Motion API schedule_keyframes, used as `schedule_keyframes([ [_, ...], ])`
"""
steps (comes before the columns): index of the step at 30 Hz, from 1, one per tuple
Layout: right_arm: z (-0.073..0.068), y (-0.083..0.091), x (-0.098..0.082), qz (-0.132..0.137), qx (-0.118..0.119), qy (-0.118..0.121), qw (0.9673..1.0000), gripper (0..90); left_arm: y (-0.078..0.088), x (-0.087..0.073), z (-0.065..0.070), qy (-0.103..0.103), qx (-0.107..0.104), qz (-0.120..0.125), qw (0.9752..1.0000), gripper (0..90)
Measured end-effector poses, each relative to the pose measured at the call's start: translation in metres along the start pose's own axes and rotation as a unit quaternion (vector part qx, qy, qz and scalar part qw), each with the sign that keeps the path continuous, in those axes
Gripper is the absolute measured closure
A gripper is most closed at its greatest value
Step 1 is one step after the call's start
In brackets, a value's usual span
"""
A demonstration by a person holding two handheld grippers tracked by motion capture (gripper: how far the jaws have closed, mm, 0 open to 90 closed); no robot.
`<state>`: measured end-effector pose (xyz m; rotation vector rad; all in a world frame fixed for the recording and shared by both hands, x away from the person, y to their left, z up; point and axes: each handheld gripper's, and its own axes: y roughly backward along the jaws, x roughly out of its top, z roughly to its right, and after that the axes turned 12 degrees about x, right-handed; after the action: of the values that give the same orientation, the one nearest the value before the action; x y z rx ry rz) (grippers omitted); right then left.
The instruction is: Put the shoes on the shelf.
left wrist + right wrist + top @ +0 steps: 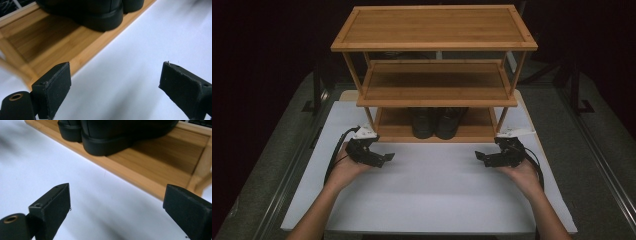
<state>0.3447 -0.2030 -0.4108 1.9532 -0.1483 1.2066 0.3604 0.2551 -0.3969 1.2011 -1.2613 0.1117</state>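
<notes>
We see the pair of black shoes standing on the lowest shelf of the wooden rack, at its middle. Our left tongs and right tongs hover over the white worktop in front, both released and empty.

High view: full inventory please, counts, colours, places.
rack: 1, light wood, three shelves, back half of the board
shoes: 2, black, side by side on the bottom shelf, middle
board: 1, white, covers the tabletop under the rack
left gripper: 1, black, open, nothing between the jaws, on the board near the rack's left leg
right gripper: 1, black, open, nothing between the jaws, near the rack's right leg
forearms: 2, bare, entering from the bottom edge
</notes>
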Motion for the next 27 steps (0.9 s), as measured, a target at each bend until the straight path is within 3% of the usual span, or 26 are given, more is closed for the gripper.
schedule_keyframes([
  [9, -0.004, 0.024, -0.030, 0.000, -0.015, -0.006, 0.9999, 7.2, 0.030, -0.039, 0.001, 0.017, 0.018, -0.001, 0.9997, 9.6],
  [18, -0.005, 0.049, -0.064, -0.017, -0.044, -0.013, 0.9988, 7.2, 0.052, -0.078, 0.001, 0.021, 0.040, -0.038, 0.9983, 9.5],
  [27, -0.005, 0.058, -0.095, -0.051, -0.061, -0.024, 0.9966, 7.3, 0.070, -0.109, 0.004, 0.034, 0.056, -0.062, 0.9960, 8.8],
])
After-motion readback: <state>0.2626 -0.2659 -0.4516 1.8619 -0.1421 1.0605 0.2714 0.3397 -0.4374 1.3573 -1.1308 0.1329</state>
